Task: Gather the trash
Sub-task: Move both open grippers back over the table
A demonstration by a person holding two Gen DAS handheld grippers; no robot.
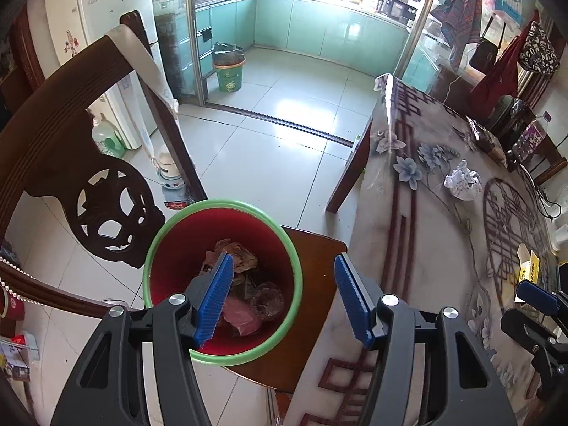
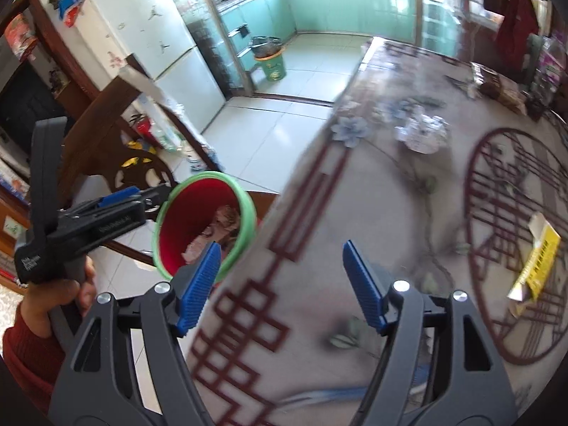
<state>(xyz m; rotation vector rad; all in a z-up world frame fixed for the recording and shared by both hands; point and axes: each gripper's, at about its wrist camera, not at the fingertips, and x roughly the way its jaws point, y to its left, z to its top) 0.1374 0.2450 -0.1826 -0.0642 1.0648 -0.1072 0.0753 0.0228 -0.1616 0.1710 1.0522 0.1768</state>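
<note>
Below my left tongs (image 1: 282,296), jaws spread and empty, sits the bin (image 1: 223,280) on a chair (image 1: 316,305), already holding scraps. My right tongs (image 2: 280,285) hover open and empty over the table (image 2: 355,213). Ahead of them lies a paper wad (image 2: 424,135); to their right, a yellow box (image 2: 538,262). Judged step: between pickups. Next move calls for reaching to either item and closing on it.

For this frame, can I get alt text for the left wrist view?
The open left gripper hovers over a red bin with a green rim, partly filled with trash and standing on a wooden chair. To the right, a crumpled paper ball lies on the patterned table.
</note>
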